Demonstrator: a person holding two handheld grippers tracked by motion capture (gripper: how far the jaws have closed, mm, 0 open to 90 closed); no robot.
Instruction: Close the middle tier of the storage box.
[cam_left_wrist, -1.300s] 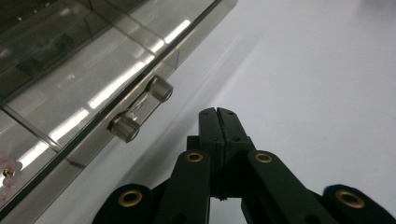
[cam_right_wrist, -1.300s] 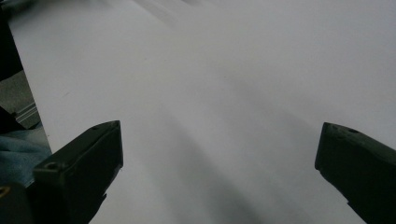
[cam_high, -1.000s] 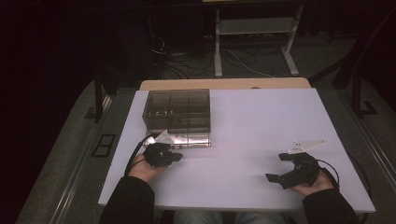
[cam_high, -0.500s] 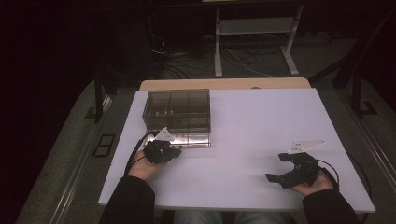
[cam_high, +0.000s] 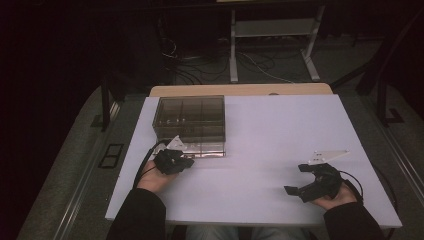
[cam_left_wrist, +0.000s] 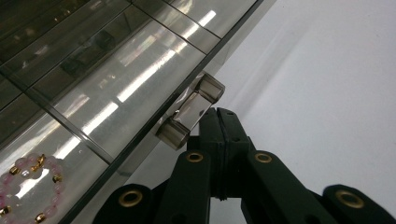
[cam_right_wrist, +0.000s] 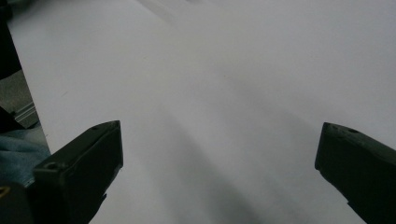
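Compartment box (cam_high: 191, 125), smoked clear plastic with a grid of dividers, sits on the left half of the white table (cam_high: 270, 135), toward the far edge, its near wall facing the person. Small clasp (cam_left_wrist: 190, 112) on that near wall: a clear bar between two stubby round ends, standing off the lid's edge. Left gripper view looks along the box's lid at a slant; the dividers show through it as dark lines. One compartment, at the lower left corner of that view, holds a bracelet of pale pink beads (cam_left_wrist: 23, 186) with a few gold ones among them.

Left gripper (cam_left_wrist: 219, 122): jaws pressed flat together, nothing between them, tips just under the clasp and touching it or nearly so; contact cannot be settled from this angle. From the high view this gripper (cam_high: 186, 161) lies at the box's near left corner, held in the left hand (cam_high: 152, 177), dark sleeve behind it, cable looping back beside the wrist.

Right gripper (cam_high: 299, 179): well apart from the box, on the near right part of the table, in the right hand (cam_high: 335, 195). Jaws spread wide in the right gripper view, bare white table between them, holding nothing. Grey three-cornered plate on top catches the light.
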